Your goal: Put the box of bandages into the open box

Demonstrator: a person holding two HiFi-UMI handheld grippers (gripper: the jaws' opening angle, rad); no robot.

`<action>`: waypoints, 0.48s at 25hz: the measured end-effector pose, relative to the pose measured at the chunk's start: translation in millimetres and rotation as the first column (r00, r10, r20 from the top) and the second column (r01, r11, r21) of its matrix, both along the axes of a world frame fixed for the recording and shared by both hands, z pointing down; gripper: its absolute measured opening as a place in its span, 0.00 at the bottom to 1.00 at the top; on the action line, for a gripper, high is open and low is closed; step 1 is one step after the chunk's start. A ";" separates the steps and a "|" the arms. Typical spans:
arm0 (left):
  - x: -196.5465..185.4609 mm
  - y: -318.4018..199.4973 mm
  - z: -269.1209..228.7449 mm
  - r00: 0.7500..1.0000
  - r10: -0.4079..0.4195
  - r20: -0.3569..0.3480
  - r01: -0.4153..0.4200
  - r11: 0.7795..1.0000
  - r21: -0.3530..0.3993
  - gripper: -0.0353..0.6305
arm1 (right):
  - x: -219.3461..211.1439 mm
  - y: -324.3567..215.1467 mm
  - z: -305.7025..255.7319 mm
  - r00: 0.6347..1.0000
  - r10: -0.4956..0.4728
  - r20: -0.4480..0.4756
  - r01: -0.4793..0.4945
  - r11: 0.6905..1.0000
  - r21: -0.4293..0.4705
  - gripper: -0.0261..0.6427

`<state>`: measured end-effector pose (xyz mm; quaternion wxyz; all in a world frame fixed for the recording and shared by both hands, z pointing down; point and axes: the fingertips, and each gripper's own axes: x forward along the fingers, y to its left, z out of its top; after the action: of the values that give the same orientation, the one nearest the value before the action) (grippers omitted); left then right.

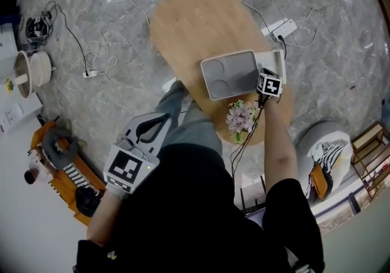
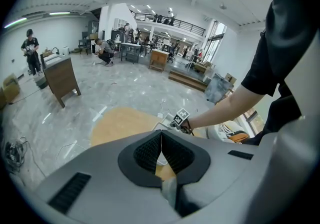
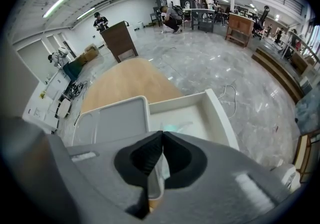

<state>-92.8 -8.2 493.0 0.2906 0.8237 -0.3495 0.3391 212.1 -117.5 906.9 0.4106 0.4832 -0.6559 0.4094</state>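
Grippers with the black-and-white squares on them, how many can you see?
2. The left gripper is held low, back from the wooden table. The right gripper is right at the open box on that table. Both have their jaws together.

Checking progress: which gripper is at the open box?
The right gripper, jaws together over the box's near wall; the left gripper hangs off the table.
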 end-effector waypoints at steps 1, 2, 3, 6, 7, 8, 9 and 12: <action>-0.6 1.2 0.6 1.000 0.000 0.000 0.000 1.000 -0.001 0.07 | -0.3 0.0 1.2 1.000 0.000 0.001 0.000 1.000 -0.002 0.04; -0.8 2.5 0.7 1.000 -0.006 -0.001 0.006 1.000 -0.006 0.07 | -0.7 0.3 2.1 1.000 -0.003 0.001 0.003 1.000 -0.005 0.04; -0.9 4.0 0.8 1.000 -0.008 -0.001 0.008 1.000 -0.009 0.07 | -1.0 0.9 2.6 1.000 -0.006 0.002 0.006 1.000 -0.008 0.04; -2.4 8.2 1.2 1.000 0.022 -0.001 -0.022 1.000 0.010 0.07 | -1.5 2.5 1.0 1.000 -0.011 0.006 0.012 1.000 -0.014 0.06; -2.9 9.0 0.9 1.000 0.030 -0.001 -0.030 0.999 0.016 0.07 | -1.7 2.4 -0.1 1.000 -0.011 0.006 0.011 1.000 -0.013 0.06; -3.1 9.5 0.6 0.999 0.034 -0.001 -0.033 0.999 0.018 0.07 | -1.7 2.2 -1.1 1.000 -0.011 0.004 0.011 1.000 -0.012 0.08; -3.0 10.0 0.4 0.999 0.035 -0.003 -0.035 0.999 0.020 0.07 | -1.5 2.2 -1.9 1.000 -0.012 0.002 0.012 1.000 -0.010 0.10; -2.3 12.2 0.2 0.999 0.037 -0.009 -0.036 0.999 0.025 0.07 | -1.8 4.7 -4.1 1.000 -0.012 -0.007 0.012 1.000 -0.010 0.11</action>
<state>-95.1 4.0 493.2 0.2758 0.8352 -0.3372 0.3358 210.3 -112.8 902.8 0.4178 0.4787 -0.6554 0.4083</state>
